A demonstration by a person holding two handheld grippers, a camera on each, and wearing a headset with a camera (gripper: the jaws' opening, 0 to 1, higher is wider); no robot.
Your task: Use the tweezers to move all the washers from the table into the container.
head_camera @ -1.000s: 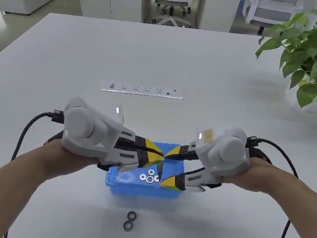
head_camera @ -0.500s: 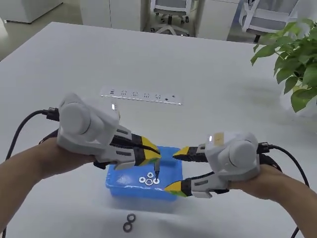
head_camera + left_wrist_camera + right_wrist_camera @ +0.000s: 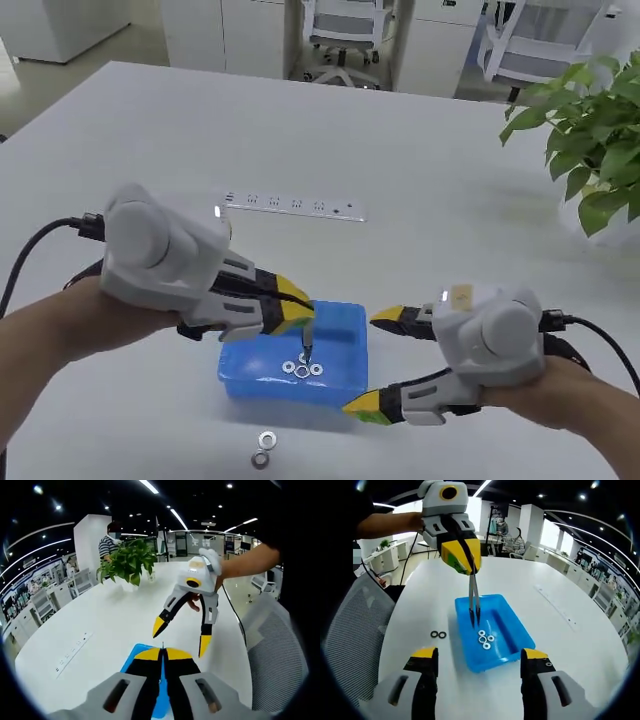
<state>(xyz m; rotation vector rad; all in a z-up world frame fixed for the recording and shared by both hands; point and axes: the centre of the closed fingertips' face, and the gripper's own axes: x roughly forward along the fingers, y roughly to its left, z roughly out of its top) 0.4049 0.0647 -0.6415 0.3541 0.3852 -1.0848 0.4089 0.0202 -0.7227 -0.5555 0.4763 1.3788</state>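
The blue container (image 3: 340, 325) sits in front of me with three washers (image 3: 302, 370) inside. Two more washers (image 3: 263, 449) lie on the table just in front of it. My left gripper (image 3: 298, 305) is shut on the tweezers (image 3: 307, 347), which point down into the container just above the washers. My right gripper (image 3: 372, 362) stands open and holds nothing, at the container's right end. The right gripper view has the tweezers (image 3: 474, 597) hanging from the left gripper (image 3: 466, 562) over the container (image 3: 512, 630), with the washers (image 3: 485, 639) inside and the loose pair (image 3: 438, 634) outside.
A white power strip (image 3: 290, 205) lies farther back on the table. A potted plant (image 3: 590, 150) stands at the right edge. Office chairs (image 3: 340, 25) stand beyond the table. A person (image 3: 106, 545) stands behind the plant (image 3: 127, 562) in the left gripper view.
My right gripper has drawn back to the right, away from the left gripper's tips. The left gripper stays over the container with the tweezers. The camera has shifted.
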